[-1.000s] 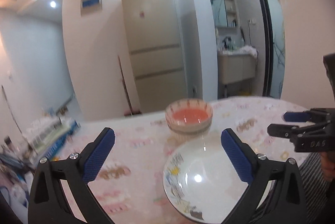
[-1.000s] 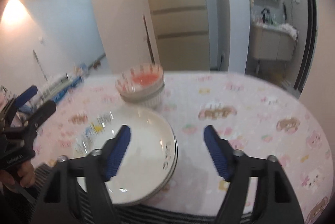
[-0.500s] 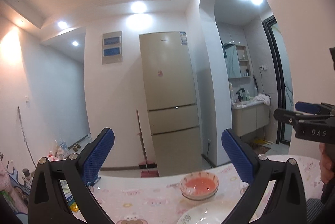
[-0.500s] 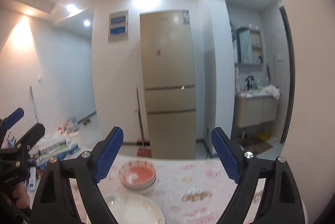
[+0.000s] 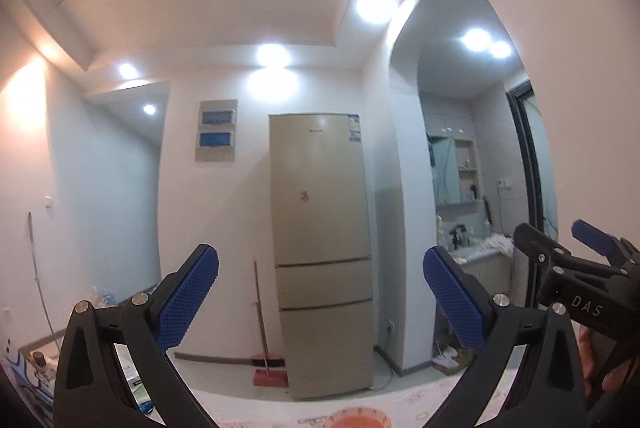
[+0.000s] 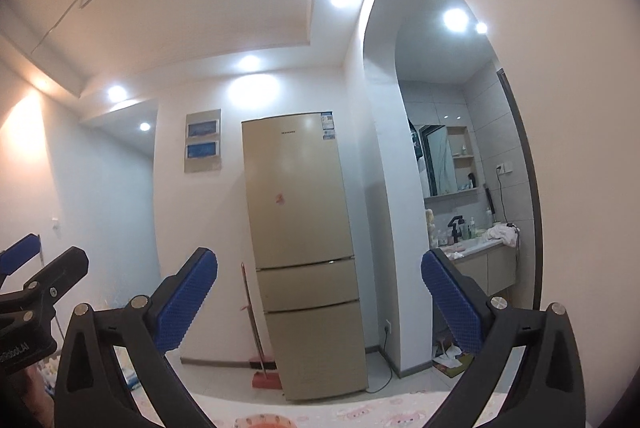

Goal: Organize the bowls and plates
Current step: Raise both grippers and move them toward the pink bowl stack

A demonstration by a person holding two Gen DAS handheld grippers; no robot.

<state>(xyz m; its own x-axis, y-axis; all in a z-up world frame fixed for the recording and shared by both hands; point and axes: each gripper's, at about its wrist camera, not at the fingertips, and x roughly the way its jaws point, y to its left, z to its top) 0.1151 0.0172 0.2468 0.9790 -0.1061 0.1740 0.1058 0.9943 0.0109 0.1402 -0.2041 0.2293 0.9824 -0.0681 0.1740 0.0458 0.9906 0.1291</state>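
Both grippers are raised and tilted up toward the room. My left gripper (image 5: 320, 260) is open and empty, blue pads wide apart. My right gripper (image 6: 319, 260) is open and empty too. It shows at the right edge of the left wrist view (image 5: 560, 252); the left one shows at the left edge of the right wrist view (image 6: 40, 260). The pink-lined bowl (image 5: 360, 420) peeks in at the bottom edge, on the pink patterned table (image 5: 420, 400). Its rim also shows in the right wrist view (image 6: 264, 421). The plates are out of view.
A tall beige fridge (image 5: 320, 252) stands against the far wall with a red broom (image 5: 262, 340) beside it. An arched doorway on the right opens to a washbasin area (image 6: 472, 248). Clutter lies on the floor at the left (image 5: 32, 364).
Both grippers have tilted and lifted upward, away from the table. The stacked plates have dropped out of view and only the bowl's rim remains at the bottom. Both stay open.
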